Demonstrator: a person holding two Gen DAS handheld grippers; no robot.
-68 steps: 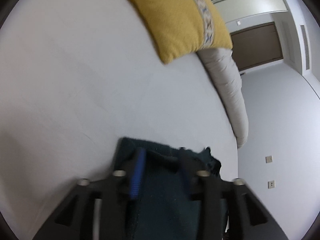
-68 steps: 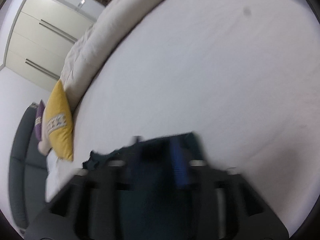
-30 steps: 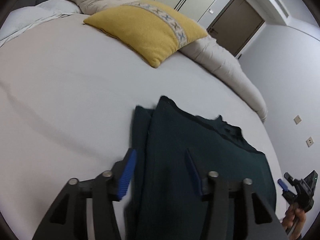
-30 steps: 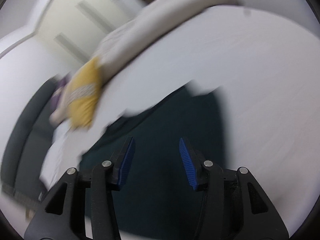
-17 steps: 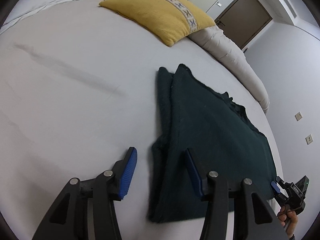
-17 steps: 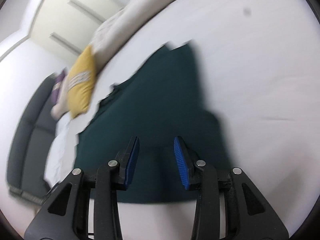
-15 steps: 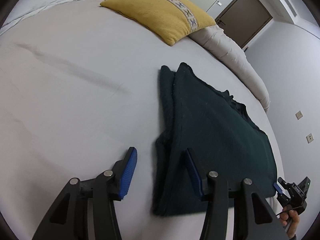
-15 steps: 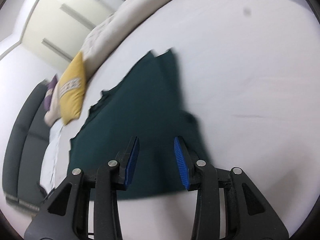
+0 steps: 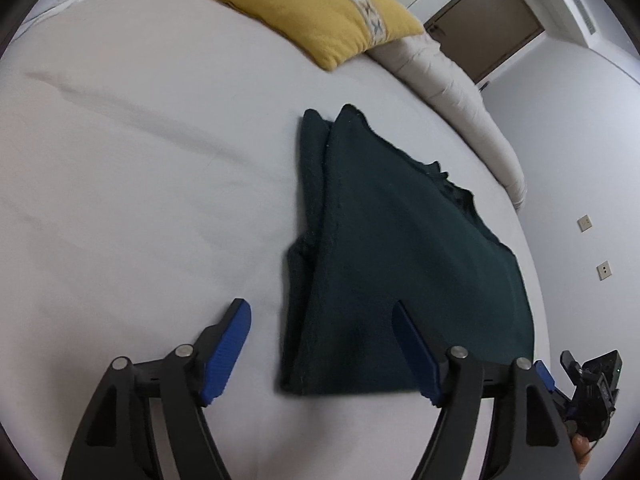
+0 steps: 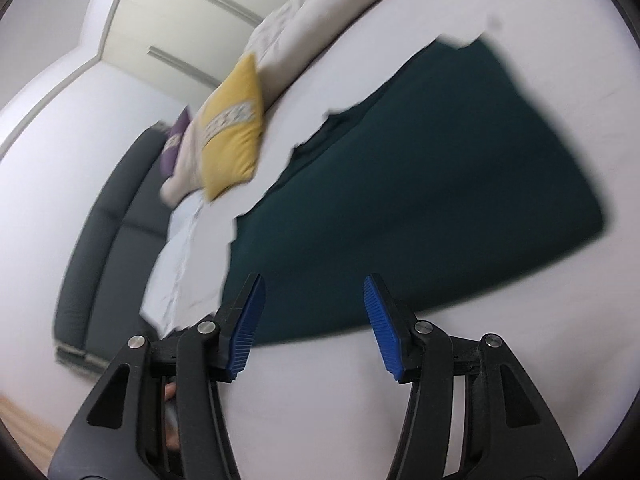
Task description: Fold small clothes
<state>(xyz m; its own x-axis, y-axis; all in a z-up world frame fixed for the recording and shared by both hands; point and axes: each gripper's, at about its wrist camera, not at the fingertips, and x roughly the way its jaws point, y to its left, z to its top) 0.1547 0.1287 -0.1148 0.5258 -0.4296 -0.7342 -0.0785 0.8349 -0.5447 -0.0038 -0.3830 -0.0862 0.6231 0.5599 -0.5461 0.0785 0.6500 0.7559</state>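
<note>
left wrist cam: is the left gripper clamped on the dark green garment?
No: the left gripper has its jaws wide open above the bed sheet, holding nothing, with the dark green garment lying flat.

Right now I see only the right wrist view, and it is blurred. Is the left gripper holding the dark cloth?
Observer: No. The left gripper is open at the near left corner of the dark cloth and holds nothing.
Operator: Is the left edge of the cloth flat?
Observer: Not quite. A narrow lower layer sticks out along that edge, beside the top layer.
Operator: What is behind the bed on that side?
Observer: A brown door, beyond the yellow pillow.
</note>
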